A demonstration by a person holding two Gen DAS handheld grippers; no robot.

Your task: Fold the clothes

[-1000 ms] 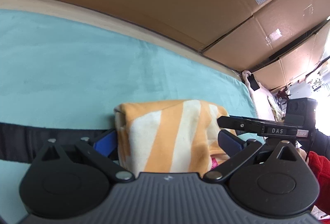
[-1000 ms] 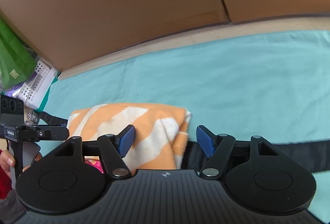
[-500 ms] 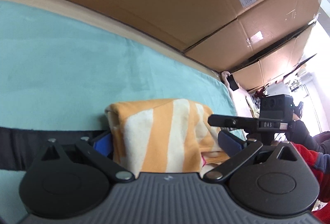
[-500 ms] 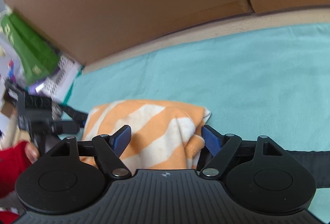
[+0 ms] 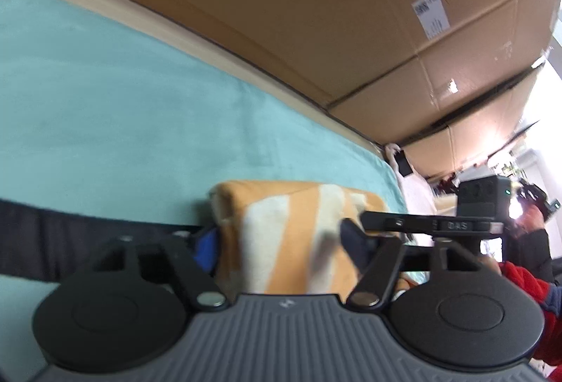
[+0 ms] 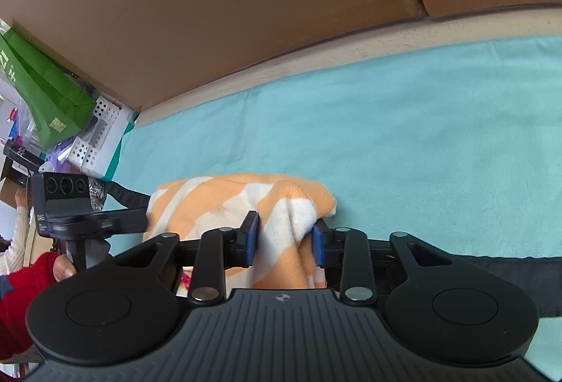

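Where teal cloth (image 6: 404, 136) ends, cardboard boxes (image 5: 316, 13) rise.

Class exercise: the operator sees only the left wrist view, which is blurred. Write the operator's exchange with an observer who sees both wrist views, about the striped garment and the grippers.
Operator: Is the right gripper's grip on the garment visible?
Observer: Yes. The right gripper is closing, and the orange and white striped garment bunches between its blue pads.
Operator: What lies beyond the garment on the far side?
Observer: A green paper bag and a white perforated basket, past the end of the teal cloth.
Operator: Is my gripper in that view?
Observer: Yes, the left gripper shows there at the garment's other end, gripped by a hand.
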